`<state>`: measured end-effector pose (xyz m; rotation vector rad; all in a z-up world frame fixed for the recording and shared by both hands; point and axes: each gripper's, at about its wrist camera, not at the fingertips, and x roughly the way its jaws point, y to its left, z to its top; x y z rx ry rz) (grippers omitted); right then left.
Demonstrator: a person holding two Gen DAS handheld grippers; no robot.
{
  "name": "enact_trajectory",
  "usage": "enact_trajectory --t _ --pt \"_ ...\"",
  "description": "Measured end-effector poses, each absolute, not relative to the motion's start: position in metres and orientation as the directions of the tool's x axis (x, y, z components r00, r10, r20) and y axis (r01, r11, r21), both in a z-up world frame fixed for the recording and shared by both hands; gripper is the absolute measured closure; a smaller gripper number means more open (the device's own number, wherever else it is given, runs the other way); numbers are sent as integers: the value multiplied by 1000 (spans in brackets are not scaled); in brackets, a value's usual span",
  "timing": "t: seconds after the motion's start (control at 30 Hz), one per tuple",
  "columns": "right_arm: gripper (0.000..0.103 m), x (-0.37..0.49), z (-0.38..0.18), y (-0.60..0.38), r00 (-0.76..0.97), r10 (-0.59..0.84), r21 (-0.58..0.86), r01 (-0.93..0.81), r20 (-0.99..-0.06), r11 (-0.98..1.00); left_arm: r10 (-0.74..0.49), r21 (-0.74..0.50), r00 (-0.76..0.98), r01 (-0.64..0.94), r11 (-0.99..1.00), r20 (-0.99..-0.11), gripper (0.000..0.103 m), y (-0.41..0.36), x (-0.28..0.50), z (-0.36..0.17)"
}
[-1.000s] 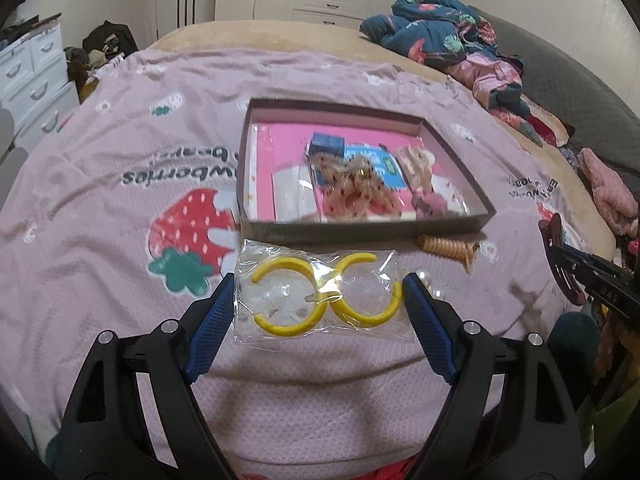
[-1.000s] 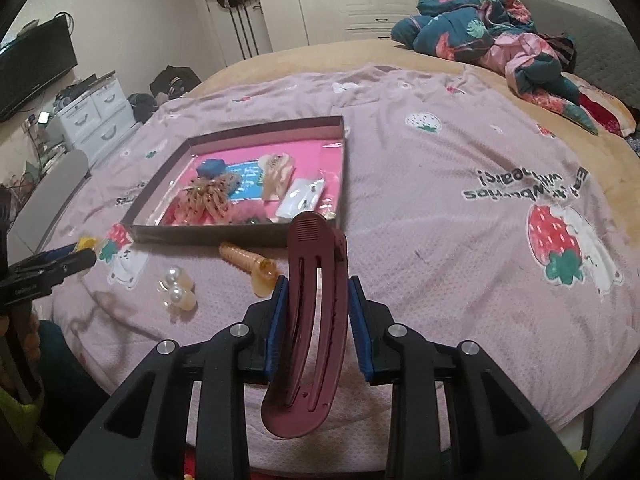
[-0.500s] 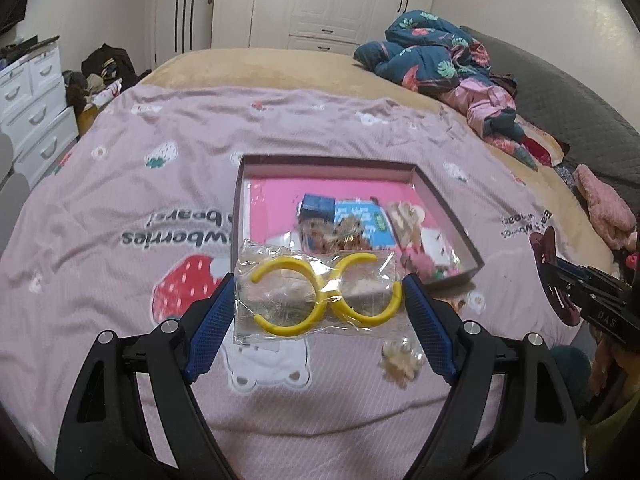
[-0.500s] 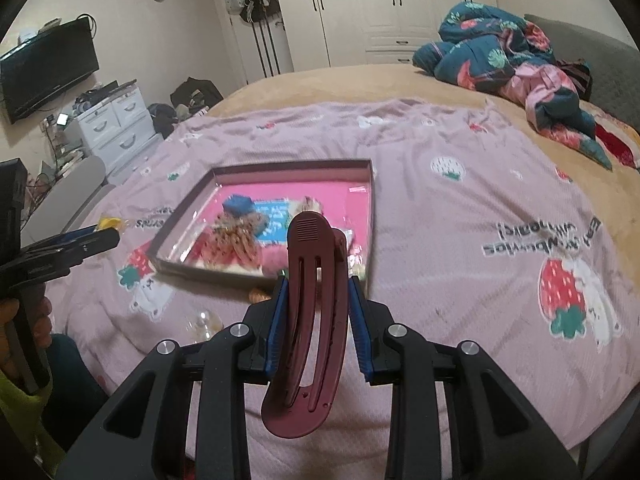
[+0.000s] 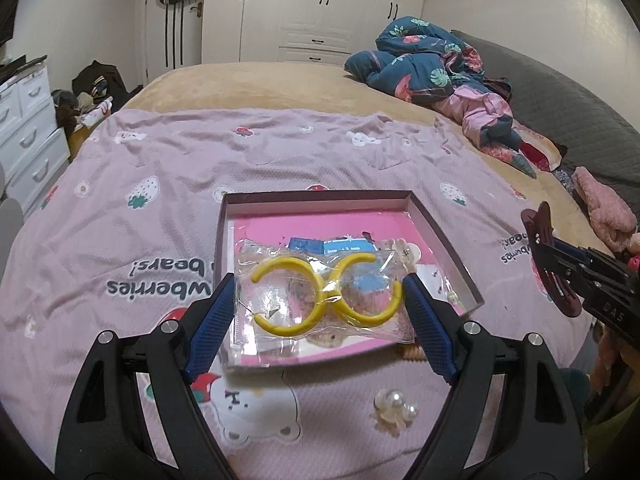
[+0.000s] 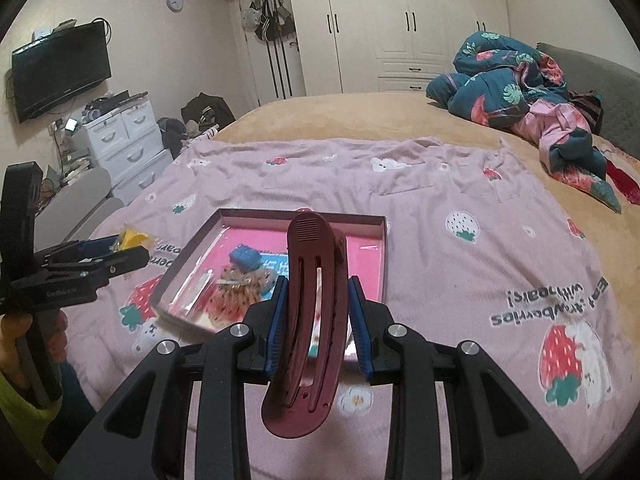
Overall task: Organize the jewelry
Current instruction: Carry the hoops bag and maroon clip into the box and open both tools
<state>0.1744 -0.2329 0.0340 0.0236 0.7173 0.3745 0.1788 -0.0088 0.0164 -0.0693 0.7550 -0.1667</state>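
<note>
The left gripper (image 5: 320, 300) has been raised with the clear packet of yellow hoops (image 5: 324, 294), which is now seen above the open box (image 5: 440, 236) rather than before its near wall. The right gripper (image 6: 316, 312) with the maroon hair clip (image 6: 310, 320) has likewise been lifted and brought over the box's near right corner. The pearl clip (image 5: 394, 404) has been left behind on the bed.

I'm over a wide bed (image 6: 360, 120) with a tan cover, a pink strawberry-print blanket (image 6: 460, 208) spread across it. At the far end, a rumpled teal floral quilt (image 6: 508, 88) lies against a grey padded headboard (image 6: 600, 80). Cream wardrobe doors (image 6: 400, 20) fill the back wall, with bags hanging on a door (image 6: 268, 20) beside them. On the left wall I see a black television (image 6: 60, 68), a round clock (image 6: 175, 1) and white drawers (image 6: 124, 136) below.
</note>
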Motion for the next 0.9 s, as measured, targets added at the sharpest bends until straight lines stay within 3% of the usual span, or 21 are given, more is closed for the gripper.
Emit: enact_trajectory --t 0.53,0.9 --pt "74 251 -49 -216 582 311 182 -270 -752 945 -203 -141 626 149 979 -753 28 -29 232 -41" --pt "73 259 -71 -211 543 317 197 -269 -778 943 -206 -149 589 143 978 -781 28 -31 242 -65"
